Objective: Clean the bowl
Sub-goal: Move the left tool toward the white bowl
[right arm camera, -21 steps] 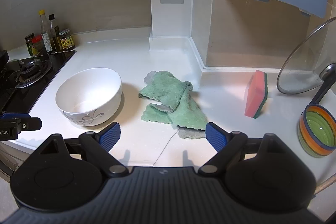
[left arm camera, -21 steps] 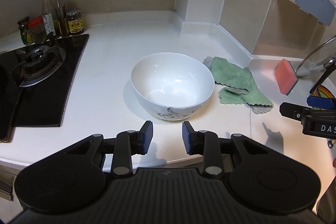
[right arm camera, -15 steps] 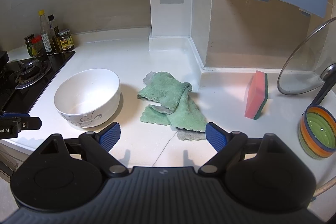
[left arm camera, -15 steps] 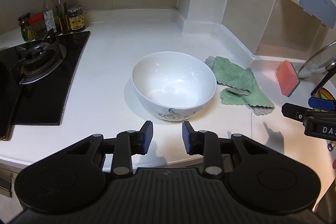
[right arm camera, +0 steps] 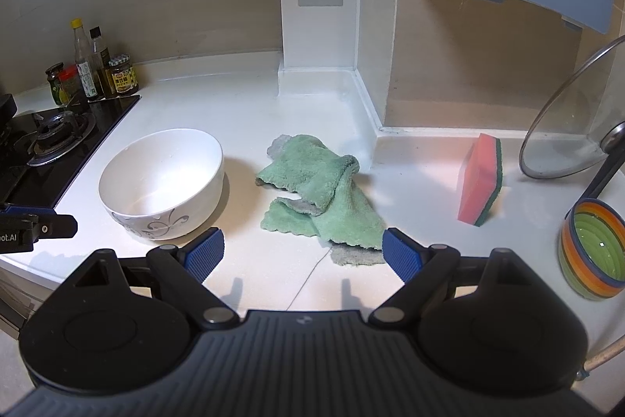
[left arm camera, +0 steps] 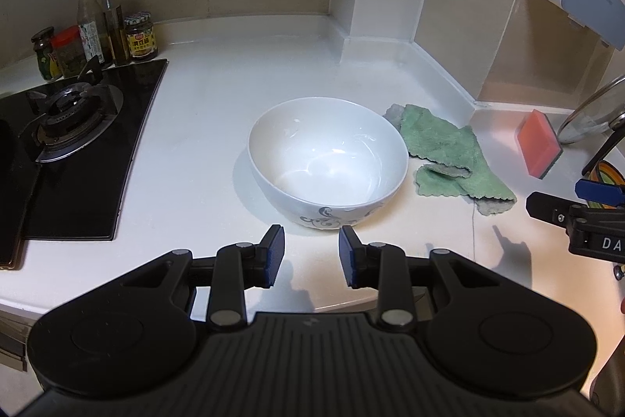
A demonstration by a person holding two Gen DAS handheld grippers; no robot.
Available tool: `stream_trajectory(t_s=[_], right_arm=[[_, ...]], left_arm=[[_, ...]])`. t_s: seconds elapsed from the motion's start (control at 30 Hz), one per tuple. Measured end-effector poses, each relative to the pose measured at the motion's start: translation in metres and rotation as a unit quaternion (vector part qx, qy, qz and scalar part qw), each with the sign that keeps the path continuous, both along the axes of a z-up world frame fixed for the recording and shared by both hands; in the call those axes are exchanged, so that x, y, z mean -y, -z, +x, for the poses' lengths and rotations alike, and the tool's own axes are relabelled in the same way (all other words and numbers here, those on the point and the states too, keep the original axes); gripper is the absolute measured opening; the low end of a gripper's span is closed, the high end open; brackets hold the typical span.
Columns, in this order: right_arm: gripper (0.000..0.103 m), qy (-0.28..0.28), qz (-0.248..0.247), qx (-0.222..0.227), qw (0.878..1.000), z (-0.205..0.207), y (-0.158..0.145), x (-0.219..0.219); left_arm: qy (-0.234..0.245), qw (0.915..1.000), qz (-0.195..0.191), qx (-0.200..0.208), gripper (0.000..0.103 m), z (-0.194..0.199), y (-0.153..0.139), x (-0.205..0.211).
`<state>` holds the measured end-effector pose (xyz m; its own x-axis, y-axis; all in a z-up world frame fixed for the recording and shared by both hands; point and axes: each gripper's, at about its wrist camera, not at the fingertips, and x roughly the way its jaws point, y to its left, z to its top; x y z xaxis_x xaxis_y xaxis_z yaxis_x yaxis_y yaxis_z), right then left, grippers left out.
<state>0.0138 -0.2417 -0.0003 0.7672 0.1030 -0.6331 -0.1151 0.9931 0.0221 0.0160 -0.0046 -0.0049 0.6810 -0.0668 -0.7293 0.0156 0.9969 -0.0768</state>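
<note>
A white bowl (left arm camera: 328, 159) (right arm camera: 162, 182) with a grey flourish on its side stands upright on the white counter (left arm camera: 218, 112). Just right of it lies a crumpled green cloth (left arm camera: 449, 155) (right arm camera: 320, 198). My left gripper (left arm camera: 311, 256) hovers in front of the bowl's near side, open, with nothing between its blue pads. My right gripper (right arm camera: 302, 253) stands wide open over the counter's front edge, short of the cloth and holding nothing. Each gripper's tip shows at the edge of the other's view.
A black gas hob (left arm camera: 66, 143) takes the left side, with sauce bottles and jars (left arm camera: 97, 26) behind it. A pink-and-green sponge (right arm camera: 480, 182), a glass lid (right arm camera: 570, 127) and a striped cup (right arm camera: 593, 253) stand at the right. A white column (right arm camera: 320, 26) juts out at the back.
Both views have shifted slightly. The bowl and cloth sit a little further left in the right wrist view and a little further right in the left wrist view. Neither gripper's opening has changed.
</note>
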Motion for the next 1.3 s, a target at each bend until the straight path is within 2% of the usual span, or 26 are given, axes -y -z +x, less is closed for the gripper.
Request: stream_trajectory(t_s=[0.67,1.3], right_arm=[[0.086,-0.001,-0.003,-0.006,1.0,0.008,0.004,-0.012],[0.086,0.019,-0.005,-0.006,1.0,0.031,0.002,-0.011]], left_arm=[[0.004,1.0,0.002,-0.007,0.037,0.009,0.002,-0.014],[0.016,0.9998,-0.006,-0.009,0.037,0.043,0.0,-0.024]])
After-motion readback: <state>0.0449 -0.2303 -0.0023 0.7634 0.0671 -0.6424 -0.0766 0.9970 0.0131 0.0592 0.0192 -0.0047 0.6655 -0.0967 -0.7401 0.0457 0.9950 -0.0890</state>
